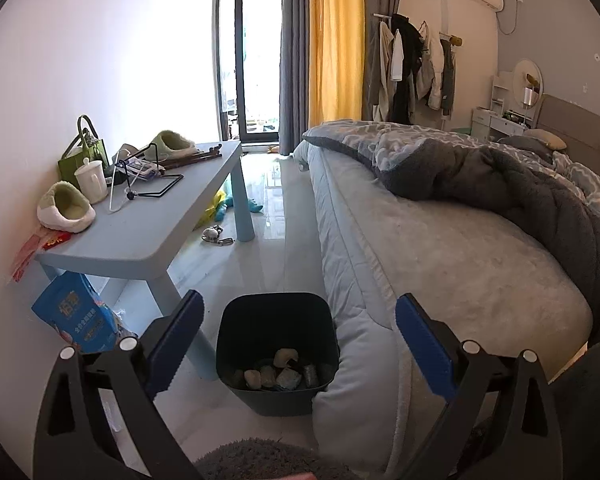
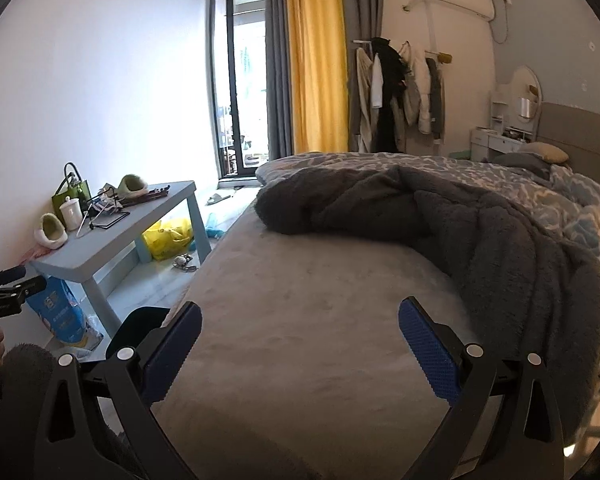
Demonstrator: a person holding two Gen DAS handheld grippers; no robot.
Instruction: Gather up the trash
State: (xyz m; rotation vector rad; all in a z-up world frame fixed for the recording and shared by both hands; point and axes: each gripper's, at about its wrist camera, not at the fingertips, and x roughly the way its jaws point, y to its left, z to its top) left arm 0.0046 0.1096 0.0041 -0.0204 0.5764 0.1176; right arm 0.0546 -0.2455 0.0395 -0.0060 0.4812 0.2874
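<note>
A dark square trash bin [image 1: 276, 320] stands on the floor between the blue table and the bed, with several crumpled pieces of trash [image 1: 284, 372] in its bottom. My left gripper [image 1: 300, 340] is open and empty, hovering above and in front of the bin. My right gripper [image 2: 300, 344] is open and empty over the bare grey mattress. The bin's rim [image 2: 140, 320] shows at the lower left of the right wrist view, and the left gripper's handle [image 2: 4, 292] at the far left edge.
A light blue table [image 1: 148, 232] holds two green slippers, a white cup, a green bag and wire items. A blue packet [image 1: 76, 316] leans under it. A yellow bag [image 2: 168, 236] and small items lie on the floor. The bed [image 2: 320, 300] carries a grey blanket [image 2: 460, 220].
</note>
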